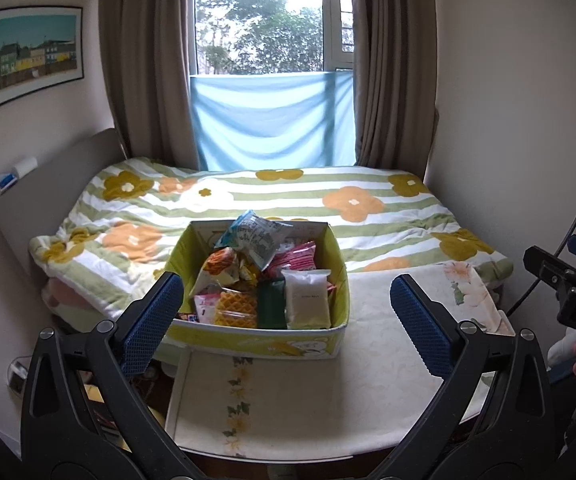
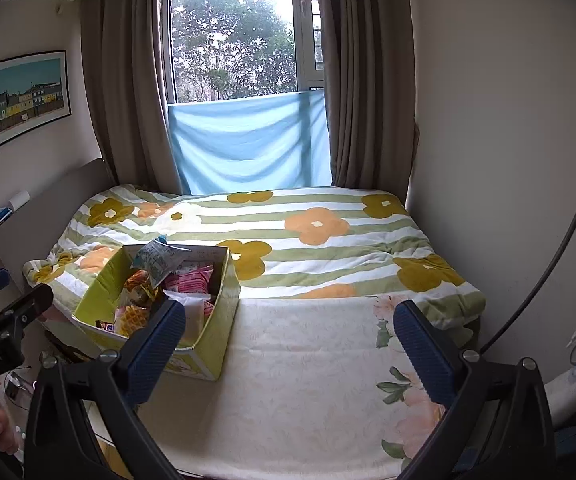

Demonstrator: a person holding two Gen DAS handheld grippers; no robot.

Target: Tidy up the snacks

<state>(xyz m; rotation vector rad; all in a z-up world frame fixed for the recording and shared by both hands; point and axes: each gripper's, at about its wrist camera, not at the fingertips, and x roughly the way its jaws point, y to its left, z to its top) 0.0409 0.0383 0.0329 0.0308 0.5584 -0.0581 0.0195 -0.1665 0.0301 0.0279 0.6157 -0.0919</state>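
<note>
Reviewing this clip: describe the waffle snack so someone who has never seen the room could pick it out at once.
Start at the bed with the flowered quilt; on the pale table in front of it stands a yellow-green box full of snack packets. The waffle snack lies at the box's near edge, left of a dark green packet. It alone shows a golden grid pattern through clear wrapping.

Snack packets (image 1: pixel 263 280) fill a box (image 1: pixel 255 342) on the table (image 1: pixel 368 380), bed (image 1: pixel 388 216) behind.

Left wrist view: over my left claw (image 1: pixel 283 324), facing the snack box (image 1: pixel 255 340) closely.
Right wrist view: looks windowward, box (image 2: pixel 215 344) at left.
Shared: box, bed (image 2: pixel 328 240), window (image 2: pixel 231 40).
</note>
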